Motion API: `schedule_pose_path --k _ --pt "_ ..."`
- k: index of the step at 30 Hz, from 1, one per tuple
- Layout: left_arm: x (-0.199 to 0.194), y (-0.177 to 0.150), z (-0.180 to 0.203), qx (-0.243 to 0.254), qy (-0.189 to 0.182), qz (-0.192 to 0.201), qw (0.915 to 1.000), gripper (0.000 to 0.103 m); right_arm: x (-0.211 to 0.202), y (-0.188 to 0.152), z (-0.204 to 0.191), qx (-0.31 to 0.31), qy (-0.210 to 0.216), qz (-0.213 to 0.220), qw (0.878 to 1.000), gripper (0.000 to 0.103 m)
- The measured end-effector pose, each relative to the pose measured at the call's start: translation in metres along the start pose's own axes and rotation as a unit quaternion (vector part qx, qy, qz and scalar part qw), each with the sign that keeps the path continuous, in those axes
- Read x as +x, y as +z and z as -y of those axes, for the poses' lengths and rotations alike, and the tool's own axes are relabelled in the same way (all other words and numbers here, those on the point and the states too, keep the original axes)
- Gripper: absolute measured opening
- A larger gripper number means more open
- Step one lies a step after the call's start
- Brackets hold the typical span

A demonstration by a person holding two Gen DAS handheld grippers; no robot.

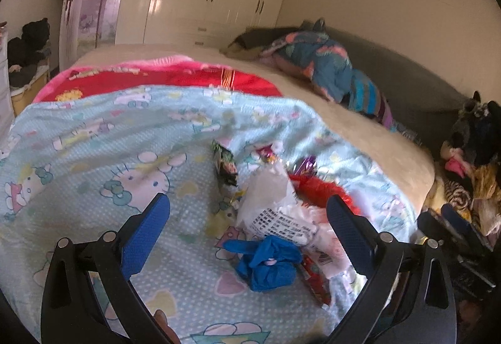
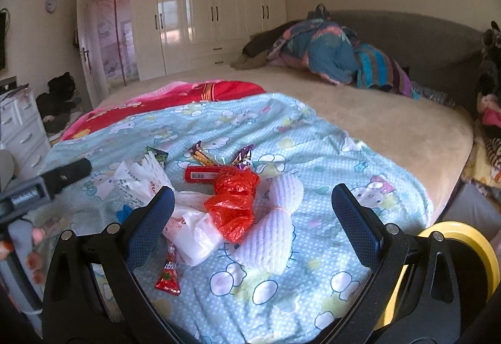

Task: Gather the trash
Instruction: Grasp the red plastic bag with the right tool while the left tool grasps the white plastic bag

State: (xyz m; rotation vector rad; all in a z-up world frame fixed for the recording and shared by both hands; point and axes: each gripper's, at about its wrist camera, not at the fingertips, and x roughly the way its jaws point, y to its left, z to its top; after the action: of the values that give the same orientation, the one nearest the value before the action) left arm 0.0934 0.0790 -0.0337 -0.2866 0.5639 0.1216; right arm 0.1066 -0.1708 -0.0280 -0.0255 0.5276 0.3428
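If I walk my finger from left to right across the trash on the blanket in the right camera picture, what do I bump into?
White printed plastic bag → small red snack packet → crumpled red plastic bag → white foam net sleeve. All lie on the light blue Hello Kitty blanket.

So the left claw [image 1: 247,215] is hanging over the bed with its blue pads spread wide and nothing between them. Right under it on the Hello Kitty blanket [image 1: 94,137] there's a little heap of junk: a crumpled blue glove [image 1: 266,262] closest, a white printed plastic bag [image 1: 275,212] touching it from behind, a red fuzzy-looking bag [image 1: 319,187] beside that, and a dark snack wrapper [image 1: 225,165] standing up further back. A red packet [image 1: 316,278] lies just right of the glove. A red blanket [image 1: 175,78] peeks out behind.
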Motion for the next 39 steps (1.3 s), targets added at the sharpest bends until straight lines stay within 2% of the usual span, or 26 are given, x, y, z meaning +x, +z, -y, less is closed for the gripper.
schedule_pose_path --k 2,4,9,19,21,23,25,28,30,31,33,39 --pt "0.011 0.0 -0.003 -0.01 -0.026 -0.01 0.9996 0.097 0.007 0.001 0.003 0.003 0.0 -0.009 1.0 0.092" --pt "0.019 0.0 -0.003 -0.019 -0.049 -0.02 0.9984 0.097 0.015 0.001 0.006 0.011 0.012 -0.024 1.0 0.085" --pt "0.039 -0.001 -0.001 -0.021 -0.044 -0.044 0.9978 0.097 0.045 0.0 0.009 0.034 0.045 -0.072 0.996 0.073" --pt "0.078 0.001 -0.008 -0.057 -0.062 -0.096 0.9918 0.096 0.081 -0.002 -0.001 0.027 0.065 -0.109 0.992 0.069" --pt "0.082 0.0 -0.008 -0.057 -0.065 -0.105 0.9907 0.092 0.091 -0.002 -0.001 0.03 0.068 -0.119 0.99 0.064" --pt "0.085 -0.003 -0.008 -0.062 -0.064 -0.114 0.9895 0.079 0.103 -0.002 0.001 0.04 0.073 -0.135 0.987 0.059" --pt "0.086 -0.005 -0.007 -0.066 -0.068 -0.12 0.9882 0.073 0.115 -0.003 0.003 0.046 0.081 -0.151 0.984 0.054" --pt "0.084 -0.006 -0.004 -0.06 -0.069 -0.122 0.9883 0.06 0.125 -0.006 0.001 0.049 0.096 -0.167 0.98 0.039" --pt "0.079 -0.007 -0.001 -0.058 -0.069 -0.121 0.9886 0.056 0.127 -0.008 -0.002 0.053 0.109 -0.173 0.978 0.022" --pt "0.076 -0.007 0.0 -0.057 -0.07 -0.118 0.9889 0.053 0.126 -0.009 -0.002 0.054 0.114 -0.171 0.977 0.019" --pt "0.069 -0.007 0.003 -0.051 -0.07 -0.111 0.9901 0.05 0.121 -0.009 -0.004 0.057 0.119 -0.16 0.978 0.008" --pt "0.039 0.001 0.008 -0.039 -0.076 -0.066 0.9941 0.048 0.093 -0.001 0.002 0.078 0.133 -0.114 0.981 0.004"
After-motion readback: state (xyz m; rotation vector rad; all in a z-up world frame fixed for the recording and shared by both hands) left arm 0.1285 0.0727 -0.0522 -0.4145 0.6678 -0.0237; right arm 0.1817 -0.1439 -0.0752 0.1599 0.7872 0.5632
